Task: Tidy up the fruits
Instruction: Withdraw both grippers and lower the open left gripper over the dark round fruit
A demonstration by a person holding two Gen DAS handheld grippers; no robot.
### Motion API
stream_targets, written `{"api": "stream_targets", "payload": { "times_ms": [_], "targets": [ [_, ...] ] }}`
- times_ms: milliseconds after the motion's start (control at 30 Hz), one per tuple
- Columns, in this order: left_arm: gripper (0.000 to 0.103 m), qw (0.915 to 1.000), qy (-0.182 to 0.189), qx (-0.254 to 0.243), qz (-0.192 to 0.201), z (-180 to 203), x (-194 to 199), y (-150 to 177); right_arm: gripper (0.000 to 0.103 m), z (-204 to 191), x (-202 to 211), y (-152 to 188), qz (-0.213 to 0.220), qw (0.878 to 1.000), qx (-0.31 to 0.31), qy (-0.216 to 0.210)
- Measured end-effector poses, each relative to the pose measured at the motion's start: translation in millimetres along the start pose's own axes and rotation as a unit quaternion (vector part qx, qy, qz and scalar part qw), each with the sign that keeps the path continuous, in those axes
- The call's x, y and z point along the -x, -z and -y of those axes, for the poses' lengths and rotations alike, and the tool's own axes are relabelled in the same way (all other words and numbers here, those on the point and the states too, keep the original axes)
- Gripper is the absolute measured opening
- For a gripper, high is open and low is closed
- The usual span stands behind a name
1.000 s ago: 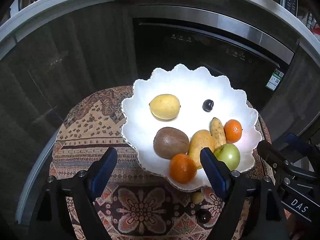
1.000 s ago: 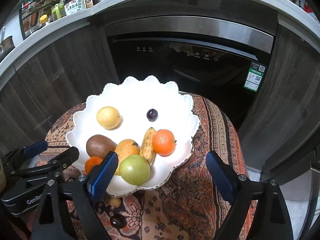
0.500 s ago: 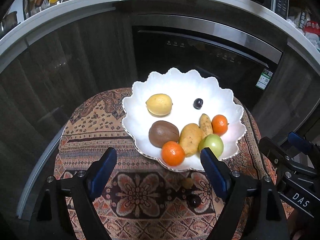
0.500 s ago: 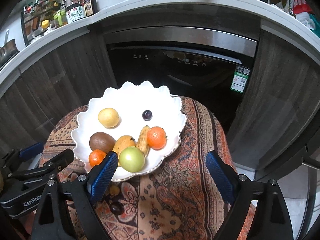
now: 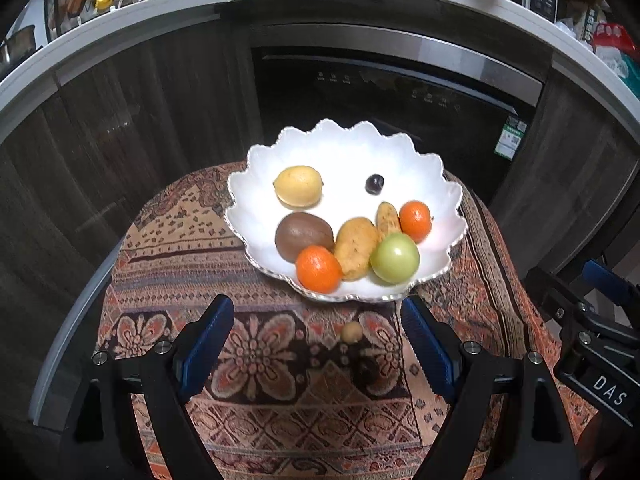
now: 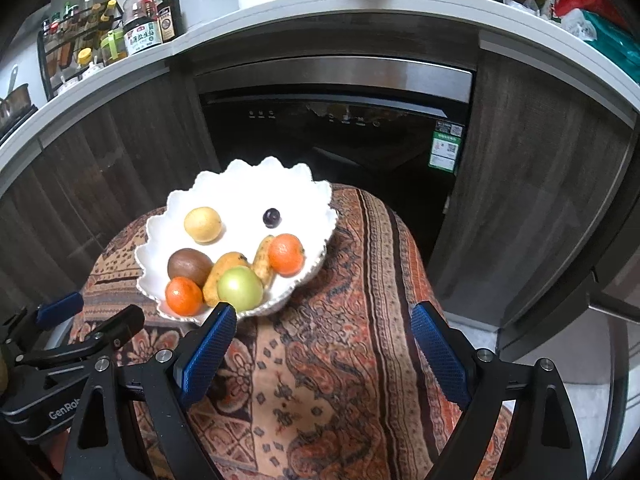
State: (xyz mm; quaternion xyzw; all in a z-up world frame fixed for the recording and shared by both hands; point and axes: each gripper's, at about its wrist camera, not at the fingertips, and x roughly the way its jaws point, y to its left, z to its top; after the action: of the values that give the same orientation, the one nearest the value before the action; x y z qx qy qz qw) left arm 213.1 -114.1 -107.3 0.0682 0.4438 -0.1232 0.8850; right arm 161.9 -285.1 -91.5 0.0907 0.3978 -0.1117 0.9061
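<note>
I am holding my left gripper [image 5: 316, 344] over the near part of the table [image 5: 168, 240], which is wearing a patterned cloth, and its jaws are standing wide apart with nothing between them. My right gripper [image 6: 320, 346] is hanging to the right of it, over the near right part of the cloth, and its jaws are also gaping, gripping nothing.

The white scalloped plate [image 5: 348, 148] is sitting on the far side of the table, in front of a dark dishwasher [image 5: 400, 92]. On it, a yellow lemon [image 5: 298, 185] is lying far left and a dark grape [image 5: 374, 183] far right, each apart from the rest. Nearer to me the other fruits are crowding together: a brown kiwi [image 5: 303, 234] on the left, an orange tangerine [image 5: 319, 269] touching it at the near edge, a yellow-brown mango [image 5: 355, 248] beside that, a green apple [image 5: 394, 257] to the right of the mango, a small banana [image 5: 388, 218] behind the apple, and a second tangerine [image 5: 415, 221] just right of the banana.

Two small fruits are lying off the plate, on the cloth just near of its rim: a pale round longan-like fruit [image 5: 351, 333] and, nearer still, a dark one [image 5: 366, 368] that is blurring into the pattern. Both are sitting between my left jaws' tips in view, though well below them.
</note>
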Motion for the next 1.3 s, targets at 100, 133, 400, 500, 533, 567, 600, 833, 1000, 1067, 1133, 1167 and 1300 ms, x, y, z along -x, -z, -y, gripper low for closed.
{"api": "stream_targets", "payload": {
  "times_ms": [100, 133, 400, 500, 533, 567, 600, 833, 1000, 1067, 1133, 1167, 1300],
  "targets": [
    [0.086, 1.0000, 0.002, -0.002, -0.005, 3.3, -2.0, 6.7, 0.090, 4.5, -1.0, 6.8, -0.003, 1.000, -0.002, 0.003],
    [0.086, 1.0000, 0.002, -0.003, -0.006, 4.6, -3.0, 8.9, 0.090, 6.5, -1.6, 9.7, -0.004, 1.000, -0.003, 0.005],
    [0.086, 0.9998, -0.004, -0.006, -0.019, 13.5, -19.0, 27.1, 0.090, 14.5, -8.0, 27.6, -0.008, 1.000, -0.003, 0.030],
    [0.085, 0.9996, -0.009, -0.006, -0.024, 16.3, -26.3, 34.6, 0.090, 17.8, -12.4, 35.8, -0.010, 0.999, 0.000, 0.041],
    [0.085, 0.9996, -0.010, -0.006, -0.027, 17.6, -29.1, 37.2, 0.090, 18.6, -13.6, 37.9, -0.011, 0.999, 0.000, 0.043],
    [0.085, 0.9995, -0.011, -0.007, -0.030, 19.1, -32.3, 40.2, 0.090, 20.2, -15.8, 41.4, -0.012, 0.999, 0.000, 0.046],
    [0.085, 0.9994, -0.012, -0.009, -0.033, 20.2, -35.0, 42.3, 0.090, 21.0, -17.2, 43.0, -0.014, 0.999, 0.000, 0.047],
    [0.080, 0.9989, -0.008, -0.014, -0.045, 27.5, -52.6, 55.0, 0.090, 29.1, -28.3, 56.0, -0.023, 0.998, -0.006, 0.049],
    [0.066, 0.9982, -0.006, -0.017, -0.058, 31.8, -66.2, 61.5, 0.090, 28.6, -34.2, 61.5, -0.028, 0.999, -0.002, 0.045],
    [0.059, 0.9977, -0.004, -0.021, -0.064, 34.5, -72.0, 64.3, 0.090, 28.6, -37.4, 63.1, -0.032, 0.999, -0.002, 0.042],
    [0.054, 0.9973, -0.002, -0.025, -0.069, 37.1, -76.1, 66.1, 0.090, 29.6, -40.1, 64.6, -0.035, 0.999, -0.003, 0.040],
    [0.053, 0.9972, -0.001, -0.027, -0.070, 38.6, -77.8, 66.9, 0.090, 30.3, -41.1, 64.9, -0.036, 0.999, -0.004, 0.039],
    [0.043, 0.9969, 0.005, -0.032, -0.072, 44.6, -85.2, 69.5, 0.090, 32.3, -44.4, 65.8, -0.041, 0.999, -0.006, 0.035]
  ]
}}
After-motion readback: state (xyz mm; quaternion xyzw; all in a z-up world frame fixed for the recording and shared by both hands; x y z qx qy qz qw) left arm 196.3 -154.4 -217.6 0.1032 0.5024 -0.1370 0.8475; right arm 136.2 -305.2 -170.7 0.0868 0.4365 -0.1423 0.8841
